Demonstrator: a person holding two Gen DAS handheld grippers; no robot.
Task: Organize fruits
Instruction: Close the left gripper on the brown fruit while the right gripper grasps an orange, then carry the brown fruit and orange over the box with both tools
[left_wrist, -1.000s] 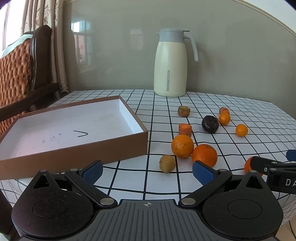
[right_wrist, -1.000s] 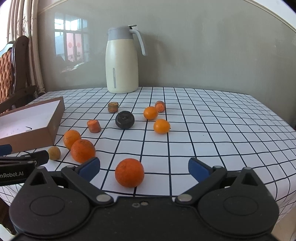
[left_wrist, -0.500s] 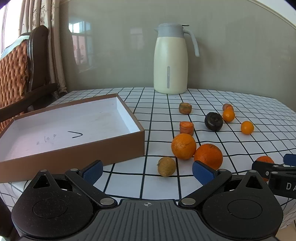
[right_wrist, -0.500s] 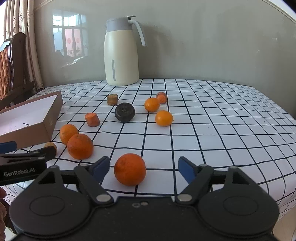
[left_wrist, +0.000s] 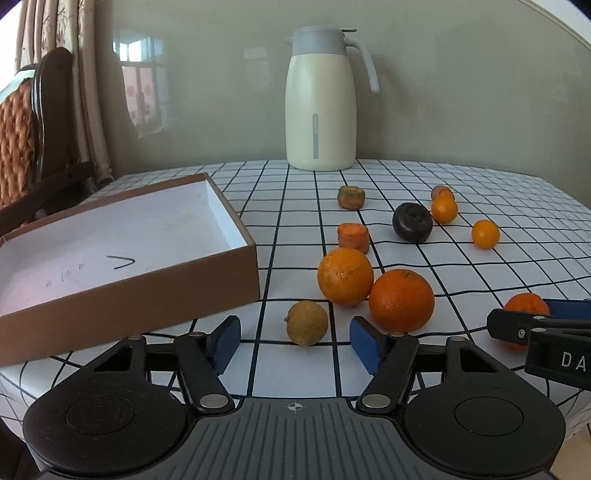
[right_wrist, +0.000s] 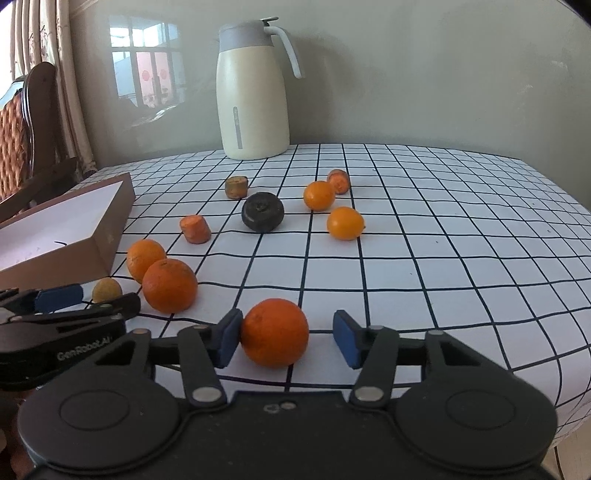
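Flanking an orange: right hand-held gripper (right_wrist: 286, 338), jaws spread, left pad touching the orange (right_wrist: 275, 332), right pad apart from it, near the counter's (right_wrist: 424, 236) front edge.
Left hand-held gripper: (left_wrist: 295, 341) spread wide, holding nothing; small yellowish fruit (left_wrist: 307, 322) sits between its pads.
Two more oranges: (left_wrist: 345, 276) and (left_wrist: 401, 300), touching, just beyond.
Box: (left_wrist: 129, 291) brown, white inside, at the counter's left edge.
Thermos jug: (left_wrist: 320, 99) at the back edge.
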